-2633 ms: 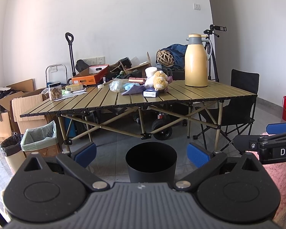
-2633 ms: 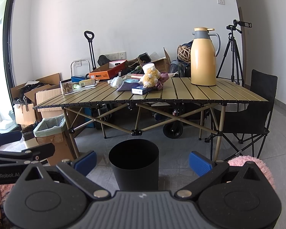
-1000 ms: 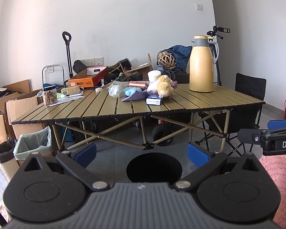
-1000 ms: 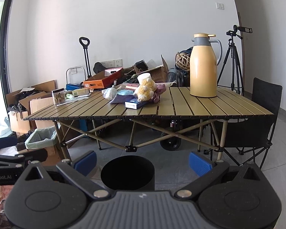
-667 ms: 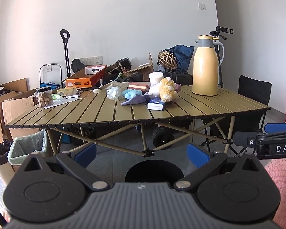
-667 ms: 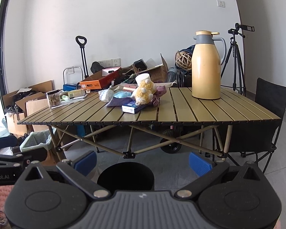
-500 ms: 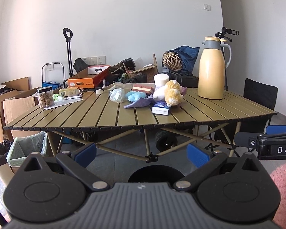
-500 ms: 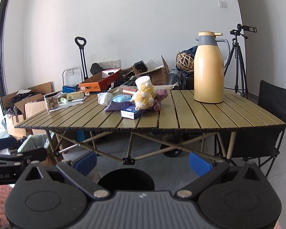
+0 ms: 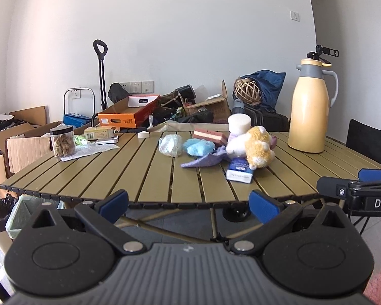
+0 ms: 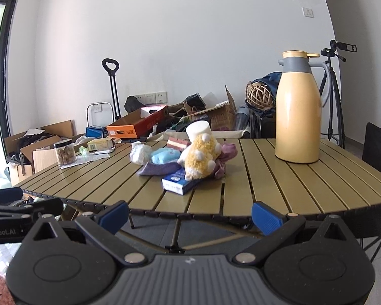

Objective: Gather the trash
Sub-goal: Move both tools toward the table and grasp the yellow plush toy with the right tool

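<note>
both claws, left gripper (image 9: pixel 188 199) & right gripper (image 10: pixel 189 212), spread wide, empty, just short of table (image 9: pixel 144 178) edge. crumpled wrapper (image 9: pixel 169 146) at 12 o'clock, touching blue cloth (image 9: pixel 200 147). risk: fingers snag toy (image 9: pixel 257 147) instead.

Crumpled white wrapper (image 9: pixel 170 146) lies mid-table; blue wad (image 9: pixel 200 147) just beside.

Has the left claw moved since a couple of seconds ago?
Yes. The left claw has risen and advanced toward the slatted olive folding table; its edge now sits level with the claw's fingertips.
</note>
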Tool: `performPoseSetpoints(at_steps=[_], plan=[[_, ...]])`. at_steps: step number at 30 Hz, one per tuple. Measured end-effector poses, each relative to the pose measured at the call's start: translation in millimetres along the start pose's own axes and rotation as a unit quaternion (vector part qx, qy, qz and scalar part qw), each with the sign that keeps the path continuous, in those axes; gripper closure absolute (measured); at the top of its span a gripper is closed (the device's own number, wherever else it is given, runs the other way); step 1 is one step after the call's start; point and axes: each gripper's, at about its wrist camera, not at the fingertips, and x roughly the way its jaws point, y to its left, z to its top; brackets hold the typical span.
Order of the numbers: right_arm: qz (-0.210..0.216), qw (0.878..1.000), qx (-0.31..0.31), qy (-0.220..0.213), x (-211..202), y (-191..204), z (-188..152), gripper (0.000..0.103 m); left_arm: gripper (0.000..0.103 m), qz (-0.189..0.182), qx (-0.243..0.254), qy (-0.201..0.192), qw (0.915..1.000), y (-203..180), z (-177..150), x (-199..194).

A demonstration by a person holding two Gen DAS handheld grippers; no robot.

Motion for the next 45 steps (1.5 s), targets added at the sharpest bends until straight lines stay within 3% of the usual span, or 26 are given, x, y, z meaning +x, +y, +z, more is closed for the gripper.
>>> performPoseSetpoints(at_steps=[17,30,36,41,45], plan=[[-0.028,0.999,-0.037,-0.011,130.6,1.9,49.1,0.000,0.000,0.023,-0.010,0.005,0.9997,15.5,39.3,107.1],[-0.052,0.998,-0.024,0.018,218.7,-7.3,49.1,0.004,0.000,0.032,-0.022,0.015,0.9991,33.7,52.0,174.9],[-0.068,0.997,-0.026,0.032,243.8,-1.5,47.7,0.017,0.000,0.029,-0.037,0.031,0.9984,39.2,50.0,188.8],[-0.094,0.994,-0.022,0.044,257.9,-0.1,42.8,0.045,0.000,0.029,-0.034,0.038,0.9983,39.4,47.4,193.6],[-0.092,0.995,-0.013,0.038,258.1,0.4,42.3,0.047,0.000,0.032,-0.036,0.040,0.9980,41.6,46.6,194.2]])
